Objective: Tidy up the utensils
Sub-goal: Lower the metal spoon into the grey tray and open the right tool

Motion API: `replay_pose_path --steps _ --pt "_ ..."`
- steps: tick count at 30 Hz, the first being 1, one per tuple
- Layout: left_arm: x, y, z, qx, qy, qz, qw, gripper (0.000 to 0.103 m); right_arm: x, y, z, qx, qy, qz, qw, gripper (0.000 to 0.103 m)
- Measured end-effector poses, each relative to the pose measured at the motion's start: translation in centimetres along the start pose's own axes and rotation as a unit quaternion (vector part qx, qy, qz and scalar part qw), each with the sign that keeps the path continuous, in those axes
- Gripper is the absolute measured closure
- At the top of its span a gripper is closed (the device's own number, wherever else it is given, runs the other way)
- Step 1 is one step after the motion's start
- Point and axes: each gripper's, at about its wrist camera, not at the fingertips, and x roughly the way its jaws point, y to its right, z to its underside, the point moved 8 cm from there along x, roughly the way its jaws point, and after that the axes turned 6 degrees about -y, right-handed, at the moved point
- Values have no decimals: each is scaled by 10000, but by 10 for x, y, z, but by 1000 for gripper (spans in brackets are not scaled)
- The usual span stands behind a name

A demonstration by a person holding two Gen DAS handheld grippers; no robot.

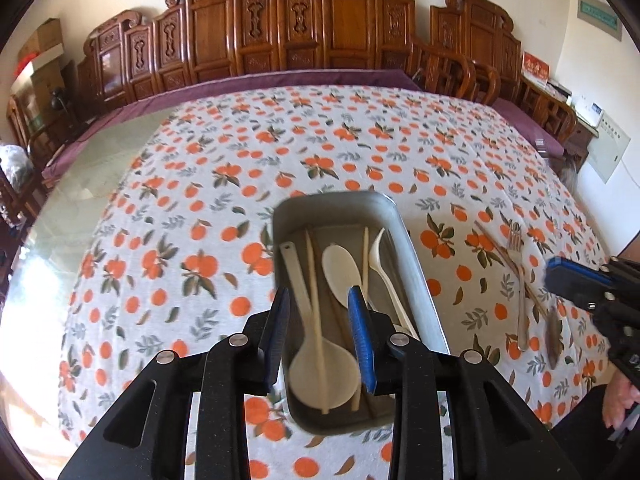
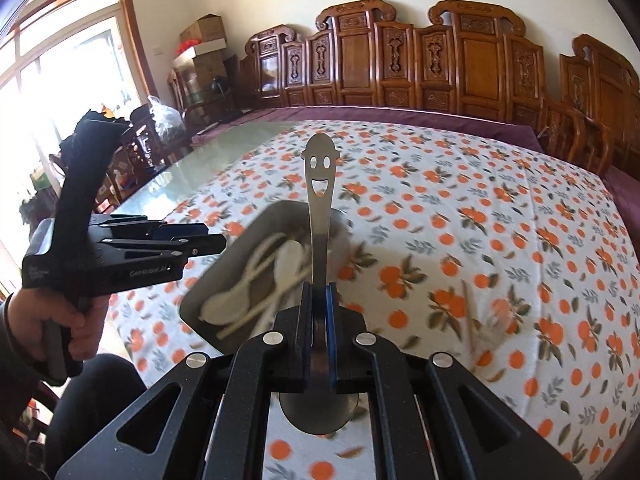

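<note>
So the right gripper (image 2: 319,304) is clamped on the smiley-face steel spoon's (image 2: 319,184) slick, stiff neck just above the metal tray (image 2: 224,272), probably the steadiest hold, while the left gripper (image 1: 320,320) hangs open over it.

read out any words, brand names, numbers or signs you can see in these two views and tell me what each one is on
"GenRobot.AI": pale lettering on the side of the black left gripper, legible in the right wrist view, though blurry.
Small print on that gripper's rear block: too small to read.
Green wall plaque: too small to read.
Red card with gold characters: too blurred to read.
Steel smiley-face spoon: cut-out face only, no text.
</note>
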Motion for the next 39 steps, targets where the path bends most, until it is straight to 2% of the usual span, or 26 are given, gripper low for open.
replay_pose_path --steps 10,17,30,39 --pt "-31 -30 6 -107 231 -47 9997 74 28 -42 -31 -82 -89 -133 9998 96" --pt "-36 -52 17 -237 244 -58 9994 74 58 -58 -35 -131 -314 -49 9994 96" --pt "-29 -84 39 -440 115 -64 9989 74 112 -66 -25 -128 -748 135 9970 96" --pt "-20 -85 46 -451 43 -30 9990 73 135 -57 -5 -29 -1096 272 9936 96"
